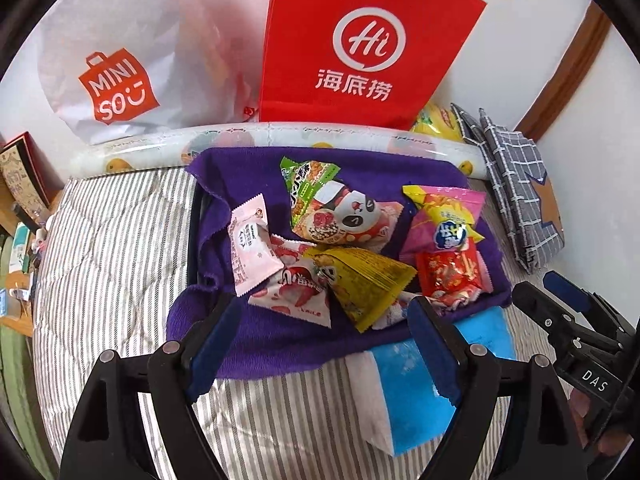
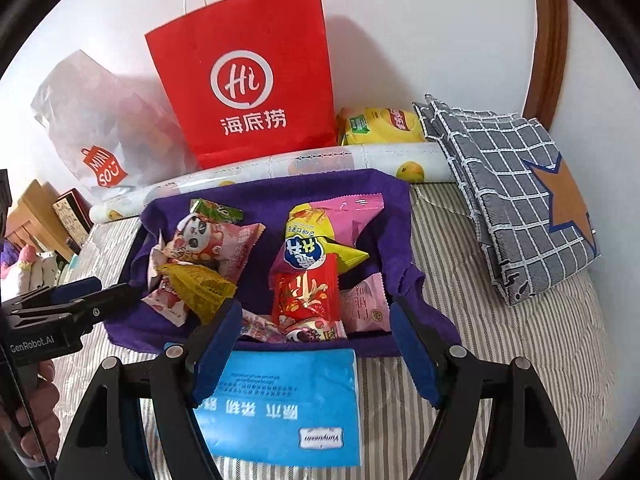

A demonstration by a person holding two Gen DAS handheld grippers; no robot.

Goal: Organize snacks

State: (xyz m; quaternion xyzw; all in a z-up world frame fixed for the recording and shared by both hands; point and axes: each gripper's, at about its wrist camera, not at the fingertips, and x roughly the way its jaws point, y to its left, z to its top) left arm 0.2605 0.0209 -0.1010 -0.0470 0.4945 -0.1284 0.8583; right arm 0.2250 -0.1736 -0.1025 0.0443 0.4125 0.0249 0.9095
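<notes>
Lying heaped on purple cloth (image 1: pixel 280 344) on striped bed (image 1: pixel 120 240): snack packets, incl. yellow packet (image 1: pixel 368 284), red packet (image 2: pixel 306 292), panda packet (image 1: pixel 348 216), pink packet (image 2: pixel 352 216). Blue pack (image 2: pixel 288 400) just in front of cloth. L gripper (image 1: pixel 324 344) & R gripper (image 2: pixel 316 356) both hover above near edge, jaws wide apart, nothing held. Behind: red bag (image 2: pixel 248 80), white bag (image 1: pixel 120 52), checked cloth (image 2: pixel 516 196).

Snack packets (image 1: pixel 340 240) heaped on purple cloth (image 1: pixel 264 336), left gripper (image 1: pixel 320 344) open, empty
</notes>
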